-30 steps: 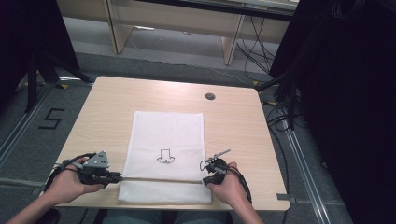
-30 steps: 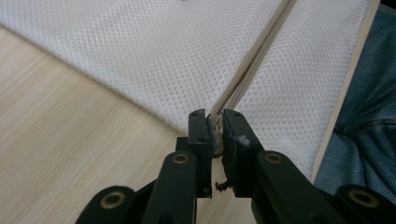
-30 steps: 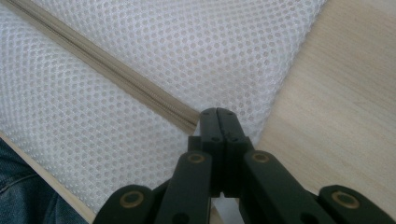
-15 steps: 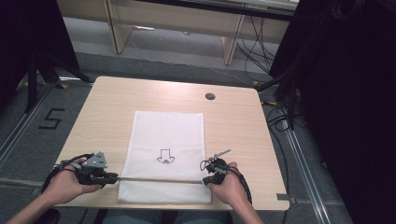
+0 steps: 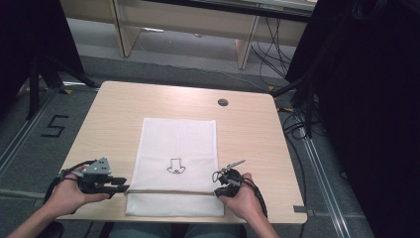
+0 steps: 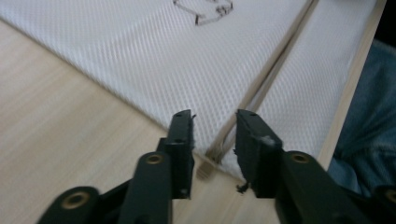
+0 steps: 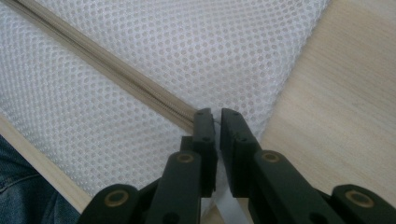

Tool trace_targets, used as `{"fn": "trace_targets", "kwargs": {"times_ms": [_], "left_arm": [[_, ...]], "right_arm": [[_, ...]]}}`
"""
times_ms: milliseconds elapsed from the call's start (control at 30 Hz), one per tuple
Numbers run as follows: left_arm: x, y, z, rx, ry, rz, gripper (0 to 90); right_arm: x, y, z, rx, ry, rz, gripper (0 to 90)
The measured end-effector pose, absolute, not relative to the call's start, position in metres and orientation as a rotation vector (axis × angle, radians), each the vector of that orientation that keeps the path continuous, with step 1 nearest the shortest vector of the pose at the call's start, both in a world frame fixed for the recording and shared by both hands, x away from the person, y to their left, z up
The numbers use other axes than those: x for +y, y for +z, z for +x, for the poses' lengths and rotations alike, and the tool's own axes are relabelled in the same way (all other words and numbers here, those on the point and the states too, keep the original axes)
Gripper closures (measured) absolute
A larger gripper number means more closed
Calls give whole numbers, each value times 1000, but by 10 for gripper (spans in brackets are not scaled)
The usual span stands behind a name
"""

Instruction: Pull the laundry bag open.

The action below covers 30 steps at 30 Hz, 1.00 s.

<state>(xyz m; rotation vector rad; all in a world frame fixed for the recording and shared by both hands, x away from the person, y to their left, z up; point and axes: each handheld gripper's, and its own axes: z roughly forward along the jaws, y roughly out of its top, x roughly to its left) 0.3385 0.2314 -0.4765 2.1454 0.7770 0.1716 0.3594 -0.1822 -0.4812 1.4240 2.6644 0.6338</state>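
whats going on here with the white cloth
A person at a wooden table works on a white mesh cloth with a gripper in each hand. A thin wooden rod lies across the cloth near its front edge. The left gripper has just been opening, with the rod's end between its jaws. The right gripper, also just loosening, sits at the rod's other end, a narrow gap between its jaws.

Both handheld grippers are black with brass-coloured pivot screws on their jaw links and trailing looped black cables, the left gripper (image 5: 118,182) topped by a grey three-cornered plate (image 5: 99,166), the right gripper (image 5: 220,183) bearing a thin silvery piece, above blue jeans (image 6: 364,121).
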Motion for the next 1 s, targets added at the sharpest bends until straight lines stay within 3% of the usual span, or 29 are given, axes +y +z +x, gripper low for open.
{"fn": "trace_targets", "kwargs": {"times_ms": [200, 467, 667, 1000], "left_arm": [[225, -474, 349, 765, 252, 2048, 489], [194, -474, 370, 745, 264, 2096, 364], [181, -480, 376, 751, 262, 2063, 375], [196, -485, 374, 829, 302, 2036, 400]], "right_arm": [[-180, -480, 357, 2679, 661, 1338, 715], [-179, -475, 356, 2605, 710, 1332, 622], [-183, -474, 357, 2576, 749, 1319, 600], [-186, -472, 356, 2562, 781, 1309, 588]]}}
